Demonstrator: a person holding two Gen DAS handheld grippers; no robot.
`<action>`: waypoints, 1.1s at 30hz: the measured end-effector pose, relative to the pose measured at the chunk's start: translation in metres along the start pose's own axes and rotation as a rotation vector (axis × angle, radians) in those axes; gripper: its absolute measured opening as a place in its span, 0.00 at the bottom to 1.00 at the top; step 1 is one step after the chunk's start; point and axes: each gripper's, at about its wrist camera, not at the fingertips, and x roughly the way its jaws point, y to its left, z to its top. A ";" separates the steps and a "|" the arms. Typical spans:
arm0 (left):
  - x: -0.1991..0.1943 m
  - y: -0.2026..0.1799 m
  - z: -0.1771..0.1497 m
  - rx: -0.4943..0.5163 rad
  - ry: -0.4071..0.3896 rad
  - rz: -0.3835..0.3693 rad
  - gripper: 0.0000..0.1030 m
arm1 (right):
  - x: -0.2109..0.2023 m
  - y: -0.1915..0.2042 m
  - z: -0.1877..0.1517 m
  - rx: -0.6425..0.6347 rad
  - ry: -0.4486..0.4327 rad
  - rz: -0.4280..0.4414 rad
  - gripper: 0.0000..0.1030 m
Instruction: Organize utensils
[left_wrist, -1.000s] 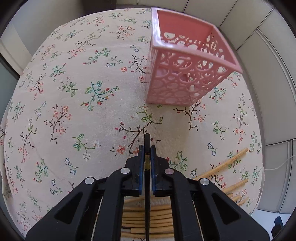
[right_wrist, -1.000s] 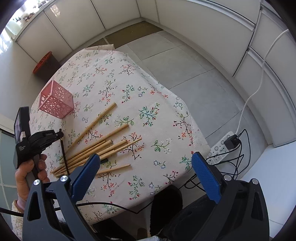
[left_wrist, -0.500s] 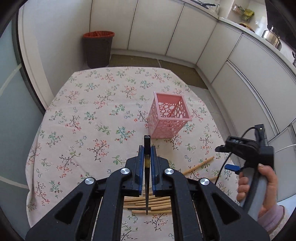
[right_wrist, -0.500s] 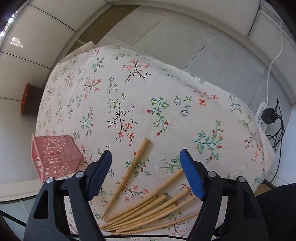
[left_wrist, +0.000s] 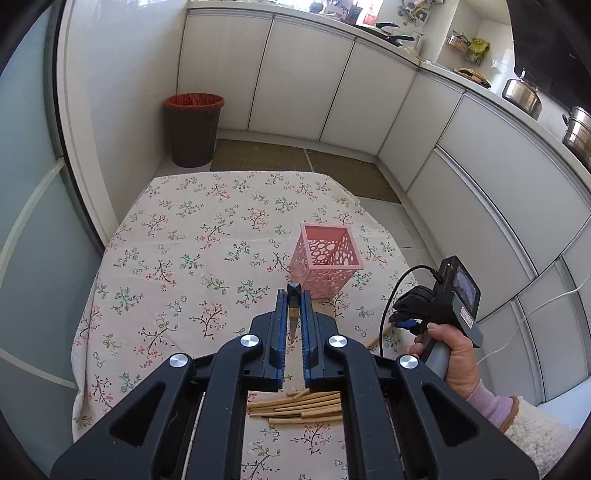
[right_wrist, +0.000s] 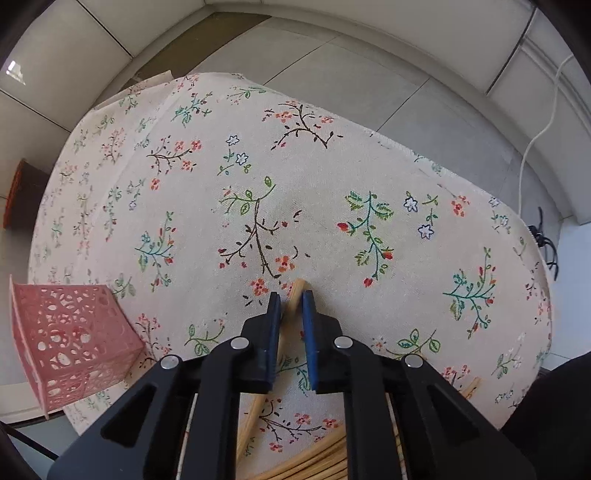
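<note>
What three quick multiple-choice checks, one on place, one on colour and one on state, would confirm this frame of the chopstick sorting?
1. Where does the basket stand?
A. On the flowered tablecloth
B. On the floor beside the bin
C. On the kitchen counter

2. What colour is the basket?
A. Blue
B. Pink
C. White

3. What is the right hand-held gripper doing?
A. Hanging wide open over bare cloth
B. Closed on a light wooden chopstick
C. Gripping the basket's rim

Answers:
1. A, the left view shows it upright on the cloth, beyond the left hand-held gripper.
2. B, its perforated walls are pink in both views.
3. B, the blue pads sit tight on either side of the stick's end, which lies on the cloth apart from the bundle.
</note>
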 end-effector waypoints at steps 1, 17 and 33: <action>-0.004 -0.002 0.001 0.002 -0.010 0.000 0.06 | -0.003 -0.003 0.000 0.004 0.008 0.030 0.08; -0.046 -0.042 0.022 0.037 -0.109 0.015 0.06 | -0.205 0.000 -0.055 -0.381 -0.246 0.413 0.07; -0.024 -0.072 0.109 0.062 -0.199 0.011 0.06 | -0.329 0.061 -0.024 -0.479 -0.547 0.509 0.07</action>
